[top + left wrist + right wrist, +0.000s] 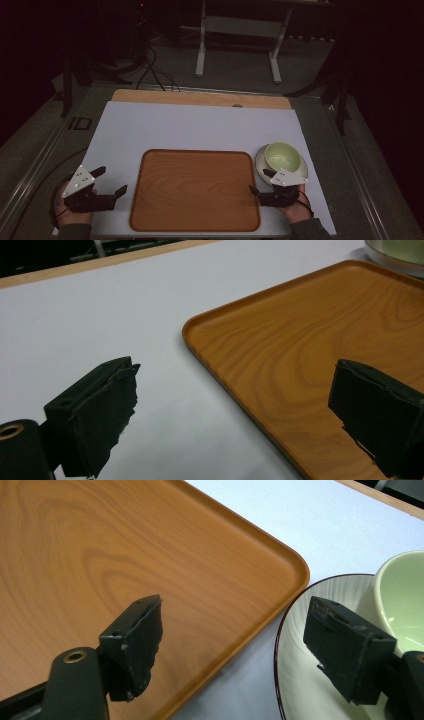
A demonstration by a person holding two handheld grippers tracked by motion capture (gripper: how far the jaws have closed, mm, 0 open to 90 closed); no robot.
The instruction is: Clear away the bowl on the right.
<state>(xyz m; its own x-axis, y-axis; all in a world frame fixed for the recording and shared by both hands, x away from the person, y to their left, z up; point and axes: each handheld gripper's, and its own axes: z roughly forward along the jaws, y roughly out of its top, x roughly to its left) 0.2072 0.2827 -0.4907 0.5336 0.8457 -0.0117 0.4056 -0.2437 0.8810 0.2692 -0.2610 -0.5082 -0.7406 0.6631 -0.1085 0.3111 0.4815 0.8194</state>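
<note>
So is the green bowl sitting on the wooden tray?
No, the green bowl sits on a white plate on the table, just off the right edge of the wooden tray, which holds nothing.

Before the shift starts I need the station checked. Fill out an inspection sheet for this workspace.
Surface: white mat over a wooden tabletop, bare apart from the items below.
Job's things: wooden tray in the middle, nothing on it; green bowl sitting on a white plate just right of the tray.
Clutter: nothing seen.
Grippers: left gripper open, left of the tray, holding nothing; right gripper open, one jaw above the tray's right edge, the other above the plate, holding nothing.
Cables: black cables on the floor beyond the table.
Surroundings: dark room, grey carpet, a white table frame behind.
</note>
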